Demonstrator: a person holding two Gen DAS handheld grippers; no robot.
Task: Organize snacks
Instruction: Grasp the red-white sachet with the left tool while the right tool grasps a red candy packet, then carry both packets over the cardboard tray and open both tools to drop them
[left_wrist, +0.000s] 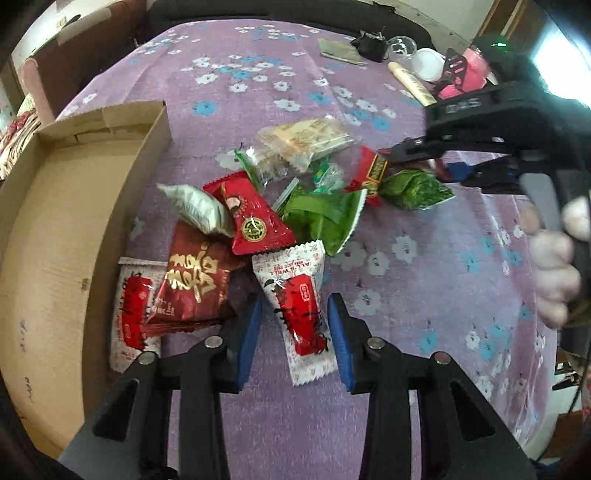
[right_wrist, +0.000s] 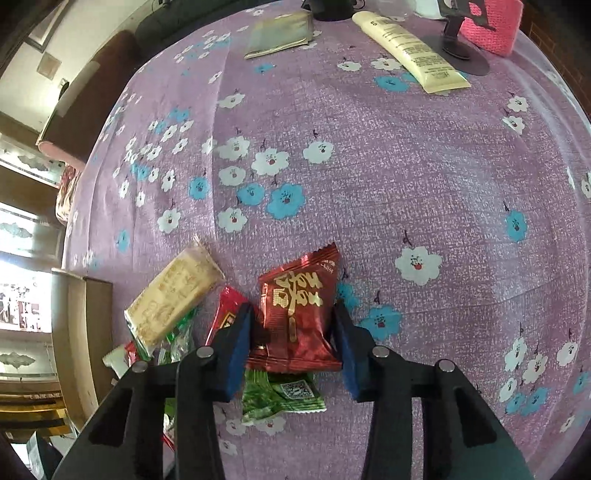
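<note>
A pile of snack packets lies on the purple flowered tablecloth beside an open cardboard box. My left gripper points down, and its blue pads are shut on a white packet with a red centre. A second white-and-red packet and a dark red packet with gold lettering lie to its left. My right gripper is shut on another dark red gold-lettered packet, which sits over a green packet. A beige cracker packet lies further left.
Red, grey-white and green packets fill the pile's middle. At the table's far edge lie a cream tube, a flat grey pouch, a black stand and a pink knitted item. A person's hand is at the right.
</note>
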